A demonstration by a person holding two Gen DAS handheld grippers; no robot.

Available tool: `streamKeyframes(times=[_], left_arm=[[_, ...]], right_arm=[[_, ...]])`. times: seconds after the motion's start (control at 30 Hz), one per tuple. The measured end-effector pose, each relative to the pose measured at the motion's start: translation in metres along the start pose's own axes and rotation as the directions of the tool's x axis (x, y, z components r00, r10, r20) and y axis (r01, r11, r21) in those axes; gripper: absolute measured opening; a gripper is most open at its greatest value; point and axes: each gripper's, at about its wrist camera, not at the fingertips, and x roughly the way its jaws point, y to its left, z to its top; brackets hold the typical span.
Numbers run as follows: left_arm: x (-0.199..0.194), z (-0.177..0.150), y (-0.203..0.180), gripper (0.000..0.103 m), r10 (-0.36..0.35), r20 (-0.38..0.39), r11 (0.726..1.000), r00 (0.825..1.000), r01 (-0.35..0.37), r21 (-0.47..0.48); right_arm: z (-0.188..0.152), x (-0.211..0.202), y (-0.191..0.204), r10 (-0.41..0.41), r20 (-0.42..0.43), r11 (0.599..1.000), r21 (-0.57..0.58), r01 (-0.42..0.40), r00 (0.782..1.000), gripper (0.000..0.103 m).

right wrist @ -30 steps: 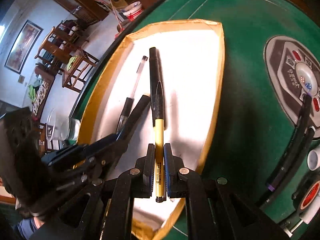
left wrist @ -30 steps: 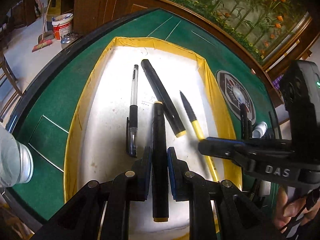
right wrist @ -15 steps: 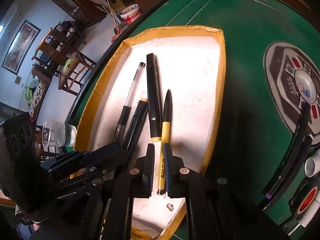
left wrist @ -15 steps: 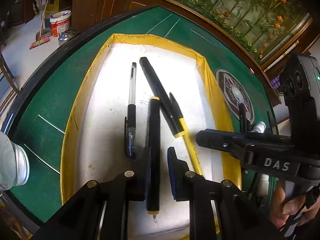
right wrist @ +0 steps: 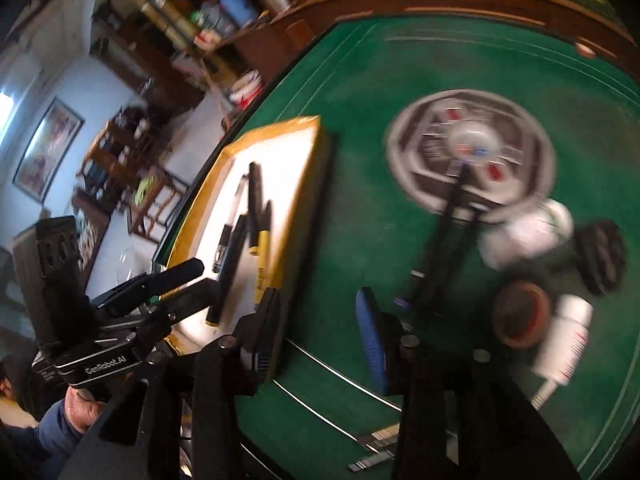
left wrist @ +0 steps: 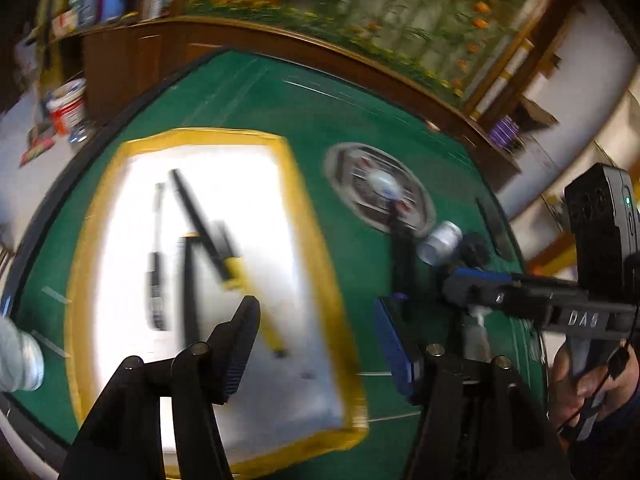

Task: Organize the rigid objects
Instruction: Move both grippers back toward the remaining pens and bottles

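Observation:
A white tray with a yellow rim (left wrist: 312, 240) (right wrist: 304, 168) lies on the green table. In it lie several pens: a clear pen (left wrist: 156, 264), two black markers (left wrist: 196, 216) (left wrist: 188, 280) and a yellow-and-black pen (left wrist: 256, 304) (right wrist: 262, 256). My left gripper (left wrist: 316, 332) is open and empty above the tray's right rim. My right gripper (right wrist: 320, 320) is open and empty over the green felt right of the tray. More black pens (right wrist: 444, 248) (left wrist: 400, 256) lie on the felt ahead of it. Both views are blurred.
A round grey control panel (left wrist: 380, 188) (right wrist: 472, 148) sits in the table's middle. White bottles (right wrist: 524, 232) (right wrist: 568, 340), a brown-red lid (right wrist: 520, 316) and a black knob (right wrist: 600, 256) cluster at right. A glass jar (left wrist: 16, 360) stands at the left edge.
Both grippers have let go of their pens, opened wide, and swung right toward the felt. The black marker and the yellow pen now lie in the tray.

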Motion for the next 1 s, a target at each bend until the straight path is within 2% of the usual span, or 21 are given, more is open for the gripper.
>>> streamKeyframes(times=[0.13,0.2,0.27,0.37,0.43,0.5,0.6,0.63,0.73,0.77,0.83,0.9,1.0], left_arm=[[0.015,-0.006,-0.038,0.063,-0.059,-0.058,0.994,0.997,0.064,0.087],[0.022,-0.010,-0.058,0.063,-0.081,-0.092,0.986,0.992,0.094,0.140],[0.030,-0.015,-0.078,0.062,-0.102,-0.138,0.974,0.985,0.127,0.190],[0.044,-0.027,-0.104,0.062,-0.108,-0.215,0.952,0.971,0.163,0.259],[0.055,-0.037,-0.119,0.062,-0.097,-0.272,0.936,0.957,0.181,0.303],[0.065,-0.045,-0.130,0.062,-0.063,-0.296,0.925,0.953,0.167,0.342],[0.076,-0.052,-0.132,0.062,-0.026,-0.324,0.923,0.946,0.147,0.356],[0.079,-0.053,-0.130,0.062,-0.018,-0.331,0.924,0.943,0.143,0.355],[0.085,-0.053,-0.128,0.062,0.009,-0.333,0.929,0.943,0.115,0.351],[0.086,-0.053,-0.126,0.062,0.006,-0.338,0.931,0.941,0.118,0.346],[0.090,-0.052,-0.126,0.062,0.015,-0.342,0.929,0.939,0.113,0.352],[0.095,-0.054,-0.127,0.062,0.025,-0.357,0.925,0.934,0.114,0.364],[0.100,-0.059,-0.129,0.062,0.035,-0.372,0.916,0.927,0.119,0.382]], right_arm=[[-0.019,-0.037,-0.041,-0.009,0.059,0.995,0.097,0.003,0.998,0.038],[-0.032,-0.050,-0.059,-0.080,0.057,0.989,0.126,0.072,0.995,0.038],[-0.045,-0.059,-0.078,-0.100,0.043,0.982,0.165,0.092,0.994,0.038],[-0.064,-0.061,-0.095,-0.063,-0.012,0.978,0.200,0.064,0.998,0.038],[-0.081,-0.061,-0.103,-0.083,-0.043,0.975,0.201,0.090,0.996,0.038],[-0.093,-0.059,-0.112,-0.074,-0.070,0.973,0.212,0.087,0.995,0.038],[-0.105,-0.060,-0.115,-0.066,-0.092,0.974,0.209,0.084,0.994,0.038],[-0.106,-0.060,-0.110,-0.062,-0.096,0.981,0.177,0.078,0.993,0.038],[-0.111,-0.057,-0.086,0.014,-0.100,0.999,0.050,-0.009,0.995,0.038],[-0.114,-0.051,-0.074,0.067,-0.129,0.998,-0.002,-0.067,0.989,0.038],[-0.119,-0.036,-0.062,0.145,-0.183,0.987,-0.035,-0.154,0.972,0.038],[-0.128,-0.014,-0.053,0.171,-0.271,0.980,-0.053,-0.191,0.947,0.038],[-0.132,-0.003,-0.051,0.175,-0.298,0.979,-0.048,-0.198,0.939,0.037]])
